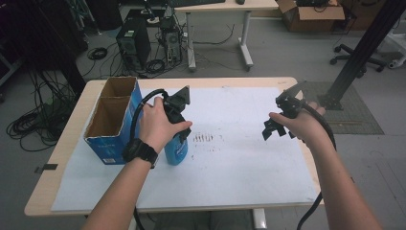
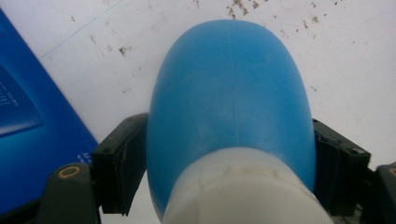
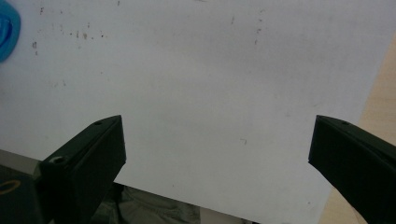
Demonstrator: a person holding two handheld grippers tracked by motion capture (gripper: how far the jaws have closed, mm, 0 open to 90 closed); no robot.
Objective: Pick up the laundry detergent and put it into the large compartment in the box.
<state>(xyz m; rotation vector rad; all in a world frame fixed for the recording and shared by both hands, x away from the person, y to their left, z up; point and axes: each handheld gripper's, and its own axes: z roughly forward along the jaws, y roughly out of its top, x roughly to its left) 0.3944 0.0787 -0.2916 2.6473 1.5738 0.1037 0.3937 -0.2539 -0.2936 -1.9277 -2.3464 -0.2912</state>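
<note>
The left hand-held gripper [image 2: 231, 168] clasps the blue bottle [image 2: 231, 102] just right of the box [image 1: 111, 120]; the right hand-held gripper [image 3: 217, 154] gapes empty. A high, narrow grip could tip the bottle against the box.

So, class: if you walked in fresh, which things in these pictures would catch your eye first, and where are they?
First the blue bottle with its pale cap, standing near the table's left side and clamped between the jaws of the left gripper. Beside it stands an open blue cardboard box, while the right gripper hovers open over the white sheet.
</note>
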